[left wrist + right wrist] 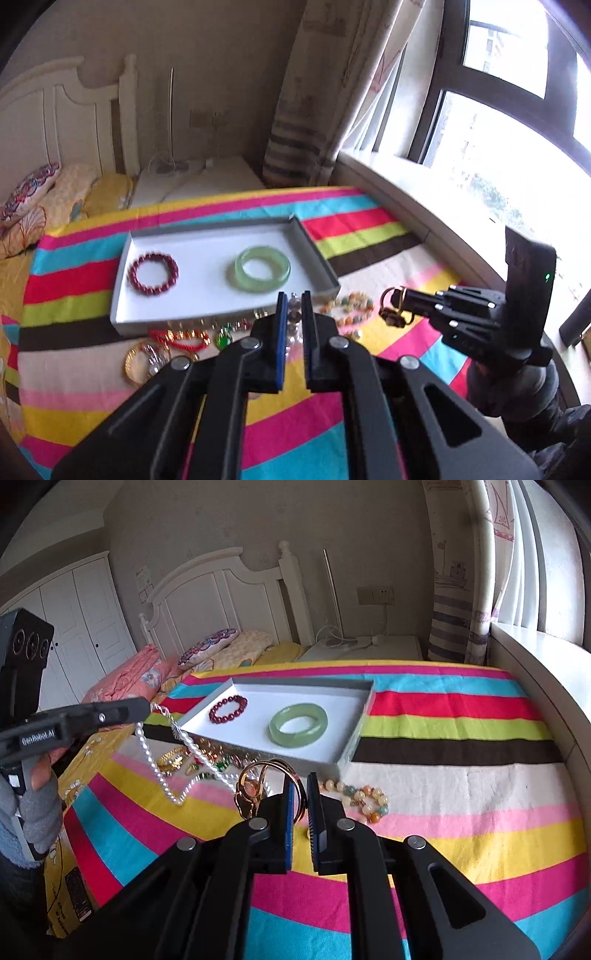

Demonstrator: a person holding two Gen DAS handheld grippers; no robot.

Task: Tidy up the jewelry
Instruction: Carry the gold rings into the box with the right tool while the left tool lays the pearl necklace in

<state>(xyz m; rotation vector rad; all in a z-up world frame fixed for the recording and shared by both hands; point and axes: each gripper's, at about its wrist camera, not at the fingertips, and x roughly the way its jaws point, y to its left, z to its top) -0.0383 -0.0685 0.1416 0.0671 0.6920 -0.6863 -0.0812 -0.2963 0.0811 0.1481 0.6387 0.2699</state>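
Both tools are lifting jewelry off the bed (461, 709), which has a striped blanket on it. The step in hand looks like carrying pieces to the white tray (364, 701).

The left tool (149, 703) is closed on a pearl necklace (162, 775). The necklace hangs down from the tool's tip in a long loop, and its low end reaches the blanket. Its long way runs from the tool down toward the near edge of the bed.

The right tool (300, 794) is closed on a gold ring bracelet (255, 786). The gold rings stand up on edge, above the blanket, just in front of the tray's near wall.

The tray lies in the middle of the bed. A red bead bracelet (228, 709) and a green bangle (298, 723) lie flat inside it, apart from each other.

More jewelry (199, 760) waits in a pile by the tray's near side, and a pastel bead bracelet (364, 797) lies next to it.

Next, each tool probably needs to move over a bare part of the tray, go low, and let go gently.
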